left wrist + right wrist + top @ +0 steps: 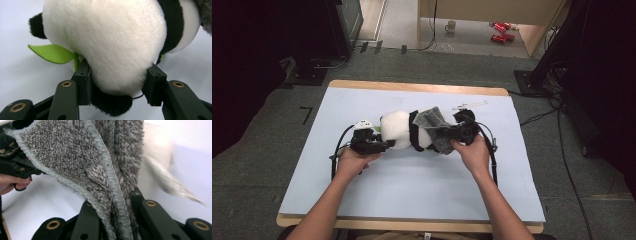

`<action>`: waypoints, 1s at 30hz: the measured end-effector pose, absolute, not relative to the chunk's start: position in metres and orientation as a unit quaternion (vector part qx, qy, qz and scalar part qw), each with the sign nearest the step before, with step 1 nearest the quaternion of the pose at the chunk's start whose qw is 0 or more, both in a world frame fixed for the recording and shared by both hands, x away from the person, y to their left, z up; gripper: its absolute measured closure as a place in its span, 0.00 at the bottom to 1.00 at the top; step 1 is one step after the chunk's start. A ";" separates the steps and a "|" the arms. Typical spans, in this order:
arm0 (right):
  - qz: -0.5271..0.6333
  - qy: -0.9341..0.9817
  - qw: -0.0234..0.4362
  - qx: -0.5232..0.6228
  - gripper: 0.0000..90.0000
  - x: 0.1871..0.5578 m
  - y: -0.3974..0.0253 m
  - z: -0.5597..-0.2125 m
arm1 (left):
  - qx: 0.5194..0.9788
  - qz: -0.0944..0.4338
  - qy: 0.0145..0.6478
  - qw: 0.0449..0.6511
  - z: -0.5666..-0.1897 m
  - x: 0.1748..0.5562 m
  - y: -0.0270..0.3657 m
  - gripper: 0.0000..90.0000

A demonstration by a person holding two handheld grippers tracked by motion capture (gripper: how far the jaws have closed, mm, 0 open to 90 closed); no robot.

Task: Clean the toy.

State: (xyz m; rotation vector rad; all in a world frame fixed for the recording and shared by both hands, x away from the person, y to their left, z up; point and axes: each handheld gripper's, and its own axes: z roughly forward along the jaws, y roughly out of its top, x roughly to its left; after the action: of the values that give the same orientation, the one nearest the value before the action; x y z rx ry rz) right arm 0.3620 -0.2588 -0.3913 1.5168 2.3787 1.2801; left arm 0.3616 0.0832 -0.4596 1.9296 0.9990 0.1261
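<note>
Pale blue table [412, 175]: your left gripper [117, 82] clamps panda toy [105, 42], right gripper [117, 212] pinches grey cloth [82, 162]. Hard wiping could tug panda loose.

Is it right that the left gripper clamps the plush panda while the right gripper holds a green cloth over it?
Not quite: the cloth is grey, as the right gripper view shows. The rest stands: the left gripper clamps the plush panda, and the right gripper holds the cloth.
</note>
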 end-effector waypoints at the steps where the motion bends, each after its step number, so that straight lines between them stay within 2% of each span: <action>1: 0.418 0.762 0.021 0.494 0.87 0.361 -0.267 -0.391 | 0.786 0.049 0.407 0.463 -0.460 0.361 0.085 0.57; 8: 0.458 0.723 0.031 0.516 0.87 0.364 -0.299 -0.386 | 0.792 0.047 0.392 0.466 -0.460 0.353 0.096 0.57; 14: 0.467 0.720 0.051 0.510 0.86 0.381 -0.285 -0.391 | 0.791 0.063 0.392 0.465 -0.463 0.349 0.092 0.52; 21: 0.442 0.729 0.088 0.515 0.86 0.384 -0.268 -0.419 | 0.783 0.057 0.398 0.474 -0.468 0.349 0.093 0.51; 26: 0.430 0.724 0.093 0.531 0.86 0.383 -0.272 -0.434 | 0.783 0.059 0.399 0.474 -0.469 0.349 0.093 0.50; 30: 0.401 0.726 0.057 0.555 0.87 0.385 -0.271 -0.455 | 0.782 0.055 0.404 0.472 -0.470 0.351 0.094 0.50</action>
State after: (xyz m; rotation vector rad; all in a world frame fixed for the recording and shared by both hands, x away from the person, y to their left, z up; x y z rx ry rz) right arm 0.3852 -0.2705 -0.4548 1.6828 2.2024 1.2159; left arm 0.3506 0.0942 -0.4701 1.9138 0.9885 0.1352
